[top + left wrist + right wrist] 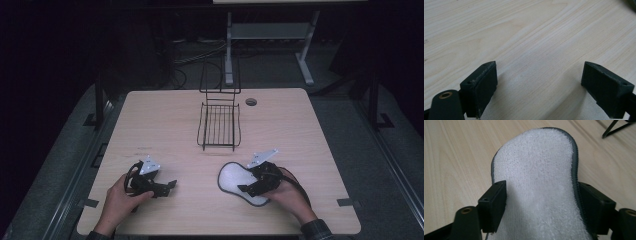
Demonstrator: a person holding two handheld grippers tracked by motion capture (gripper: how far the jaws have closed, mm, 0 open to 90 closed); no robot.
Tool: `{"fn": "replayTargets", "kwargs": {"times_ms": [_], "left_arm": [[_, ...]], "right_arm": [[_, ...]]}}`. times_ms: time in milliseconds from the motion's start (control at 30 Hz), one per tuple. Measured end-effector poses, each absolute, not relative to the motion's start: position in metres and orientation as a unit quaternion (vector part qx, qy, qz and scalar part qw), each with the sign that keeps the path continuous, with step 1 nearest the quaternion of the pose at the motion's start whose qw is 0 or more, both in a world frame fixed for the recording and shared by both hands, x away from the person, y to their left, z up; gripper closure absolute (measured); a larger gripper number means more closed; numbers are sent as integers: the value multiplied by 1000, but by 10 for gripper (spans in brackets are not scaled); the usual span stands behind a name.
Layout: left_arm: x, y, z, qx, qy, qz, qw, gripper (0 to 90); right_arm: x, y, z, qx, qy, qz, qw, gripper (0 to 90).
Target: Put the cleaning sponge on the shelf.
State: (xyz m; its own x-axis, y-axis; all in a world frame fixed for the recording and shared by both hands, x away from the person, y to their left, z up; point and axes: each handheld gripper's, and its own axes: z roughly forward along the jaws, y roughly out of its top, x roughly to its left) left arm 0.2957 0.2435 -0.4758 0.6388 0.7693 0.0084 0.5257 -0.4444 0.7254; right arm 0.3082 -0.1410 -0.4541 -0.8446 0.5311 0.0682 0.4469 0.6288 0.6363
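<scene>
Looking from the high view, the white terry insole [235, 181] lies near the desk's [165, 120] front edge, right of centre, with the right tool [246, 189] set over its near part; the left tool [172, 184] rests apart toward the front-left corner. A black wire rack [219, 125] stands toward the back edge, open desk between. In the left gripper view, the left tool [539, 82] has its jaws wide apart over bare wood. In the right gripper view, the right tool [541, 207] straddles the insole [541, 170], jaws at its two sides; contact looks likely but I cannot be sure. The step in hand seems to be grasping; next, squeeze firmly, then lift, probably toward the rack.
</scene>
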Motion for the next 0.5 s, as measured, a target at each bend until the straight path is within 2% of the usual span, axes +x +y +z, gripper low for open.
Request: {"fn": "replayTargets", "kwargs": {"times_ms": [300,500], "left_arm": [[296,244,-476,832,389,171,356,127],[296,244,-476,833,389,171,355,127]], "right_arm": [[307,-149,-446,276,890,356,62,436],[306,-152,-444,280,886,366,60,491]]}}
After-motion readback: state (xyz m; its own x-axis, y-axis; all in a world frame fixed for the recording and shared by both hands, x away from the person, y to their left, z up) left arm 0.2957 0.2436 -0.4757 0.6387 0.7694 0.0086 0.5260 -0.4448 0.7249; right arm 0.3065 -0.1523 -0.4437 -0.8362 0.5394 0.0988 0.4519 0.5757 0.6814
